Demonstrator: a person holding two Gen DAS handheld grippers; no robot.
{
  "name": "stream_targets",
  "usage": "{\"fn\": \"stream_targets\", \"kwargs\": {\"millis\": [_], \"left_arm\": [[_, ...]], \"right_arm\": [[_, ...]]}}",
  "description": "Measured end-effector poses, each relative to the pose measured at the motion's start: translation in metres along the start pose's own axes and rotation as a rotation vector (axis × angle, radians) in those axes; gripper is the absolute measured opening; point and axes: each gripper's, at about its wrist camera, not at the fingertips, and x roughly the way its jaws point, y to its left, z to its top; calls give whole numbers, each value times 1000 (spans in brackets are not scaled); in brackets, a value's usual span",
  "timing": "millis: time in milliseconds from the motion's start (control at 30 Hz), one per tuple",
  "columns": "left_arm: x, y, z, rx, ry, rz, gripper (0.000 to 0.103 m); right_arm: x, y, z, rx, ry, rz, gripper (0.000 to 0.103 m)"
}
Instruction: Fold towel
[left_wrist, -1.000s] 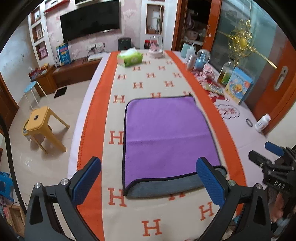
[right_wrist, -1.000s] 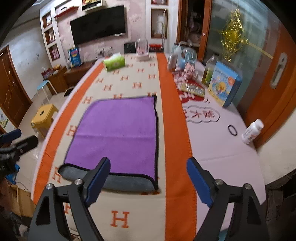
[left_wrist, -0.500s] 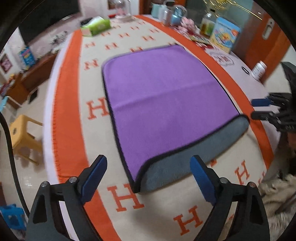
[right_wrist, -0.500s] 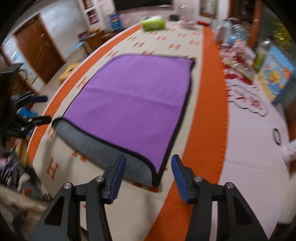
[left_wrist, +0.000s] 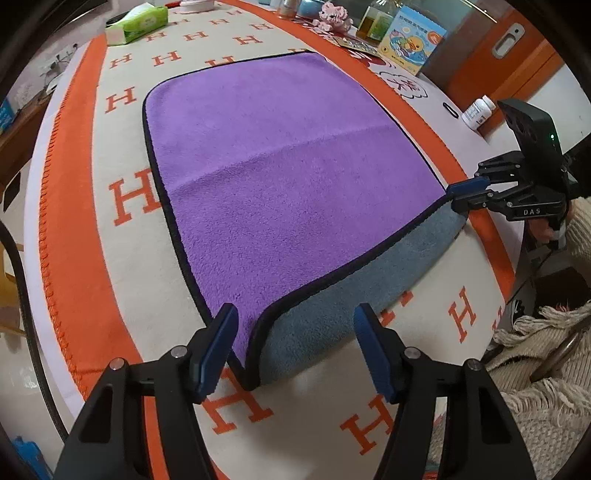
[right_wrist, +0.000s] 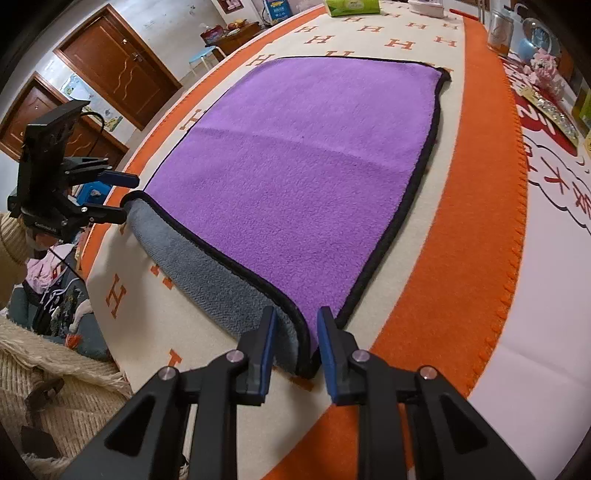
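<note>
Towel (left_wrist: 288, 177) lying flat, long axis running away, left tool (left_wrist: 295, 350) released, right tool (right_wrist: 295, 343) narrowed astride near corner

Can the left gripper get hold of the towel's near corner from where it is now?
Probably yes. The left gripper is open, its fingers on either side of the towel corner, which is curled up off the tablecloth. Nothing lies between them.

both wrist views look low and close across the same towel (left_wrist: 280, 177) from opposite near corners.
</note>
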Motion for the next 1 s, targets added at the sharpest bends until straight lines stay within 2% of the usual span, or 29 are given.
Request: {"fn": "stream_targets", "kwargs": {"millis": [167, 233, 300, 533, 667, 767, 1000], "left_arm": [[6, 7, 4, -11, 25, -40, 56], [9, 10, 3, -14, 40, -40, 53], [12, 13, 4, -18, 58, -56, 47], [18, 13, 2, 0, 95, -75, 33], [19, 12, 3, 13, 103, -53, 11], [18, 10, 2, 35, 102, -7, 7], [14, 1, 0, 69, 94, 58, 4]], "right_arm": [[2, 1, 1, -18, 14, 17, 22], [3, 2, 2, -27, 16, 21, 19], [3, 3, 3, -31, 17, 18, 18], [2, 2, 3, -40, 15, 17, 13], [2, 6, 4, -50, 17, 10, 10], [0, 8, 4, -55, 9, 2, 7], [-2, 14, 2, -70, -1, -20, 5]]}}
